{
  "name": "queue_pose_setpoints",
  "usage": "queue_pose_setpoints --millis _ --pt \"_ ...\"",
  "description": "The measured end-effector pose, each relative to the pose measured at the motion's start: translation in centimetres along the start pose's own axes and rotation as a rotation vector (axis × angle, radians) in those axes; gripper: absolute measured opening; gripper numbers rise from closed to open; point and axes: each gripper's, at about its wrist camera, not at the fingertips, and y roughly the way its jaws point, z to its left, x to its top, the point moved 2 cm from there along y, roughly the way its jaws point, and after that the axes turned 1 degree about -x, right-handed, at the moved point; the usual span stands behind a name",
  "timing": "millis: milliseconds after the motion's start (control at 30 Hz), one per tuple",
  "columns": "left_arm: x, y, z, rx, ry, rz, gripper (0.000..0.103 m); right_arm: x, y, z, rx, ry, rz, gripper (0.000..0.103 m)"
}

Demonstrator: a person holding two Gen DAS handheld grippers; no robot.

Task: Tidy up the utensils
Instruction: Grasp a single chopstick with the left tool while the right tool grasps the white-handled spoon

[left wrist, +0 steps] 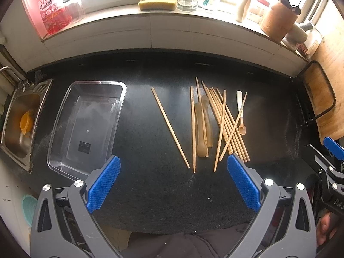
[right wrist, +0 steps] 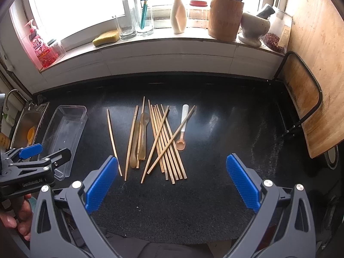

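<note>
Several wooden chopsticks (left wrist: 223, 120) (right wrist: 165, 139) lie in a loose pile on the black counter, with one single chopstick (left wrist: 169, 126) (right wrist: 113, 142) apart to the left. Two tan spoons (left wrist: 203, 126) (right wrist: 139, 137) lie among them, and a small white-handled spoon (left wrist: 240, 111) (right wrist: 182, 126) lies to the right. A clear plastic bin (left wrist: 86, 126) (right wrist: 64, 137) stands empty at the left. My left gripper (left wrist: 173, 185) is open, near the counter's front edge, below the utensils. My right gripper (right wrist: 171, 185) is open, in front of the pile.
A steel sink (left wrist: 19, 124) with an orange cup lies far left. A wooden cutting board (right wrist: 314, 68) leans at the right. The windowsill holds a sponge (left wrist: 158, 3), glasses, a bottle, a wooden utensil holder (right wrist: 225, 17) and a mortar.
</note>
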Motion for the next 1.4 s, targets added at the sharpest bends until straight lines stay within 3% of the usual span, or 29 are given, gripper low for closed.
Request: queue_pose_setpoints --millis 167,333,433,567,667,833,1000,1133,1333,1400 --pt "0.8 2.5 1.0 0.011 -0.056 0.008 0.097 0.7 1.7 -0.6 -0.005 0.002 0.012 0.098" --pt "1.7 8.3 1.8 0.037 -0.123 0.041 0.097 1.3 5.7 -1.9 0.016 0.016 0.050 0.098" --pt "1.9 11.4 1.5 0.073 -0.101 0.023 0.097 1.7 9.0 -3.1 0.018 0.034 0.082 0.098" --pt "1.9 15.3 0.9 0.049 -0.064 0.031 0.097 1.9 13.9 -4.1 -0.015 0.024 0.109 0.096" --pt "2.0 17.9 0.8 0.086 -0.042 0.054 0.097 1.9 18.1 -4.4 -0.053 -0.011 0.153 0.082" --pt "2.4 19.8 1.2 0.094 -0.061 0.048 0.097 2.1 22.7 -4.3 -0.031 -0.035 0.191 0.073" --pt "2.2 21.8 1.7 0.111 -0.070 0.066 0.097 2.5 24.8 -3.2 -0.051 -0.073 0.194 0.072" --pt "2.1 22.3 1.8 0.120 -0.050 0.000 0.098 2.6 26.5 -3.3 -0.042 -0.050 0.200 0.055" --pt "2.6 22.7 1.4 0.114 -0.033 -0.055 0.098 3.4 27.4 -2.3 -0.019 -0.084 0.155 0.053" --pt "3.6 23.2 1.4 0.112 -0.033 -0.054 0.098 4.0 27.7 -1.6 -0.003 -0.098 0.153 0.033"
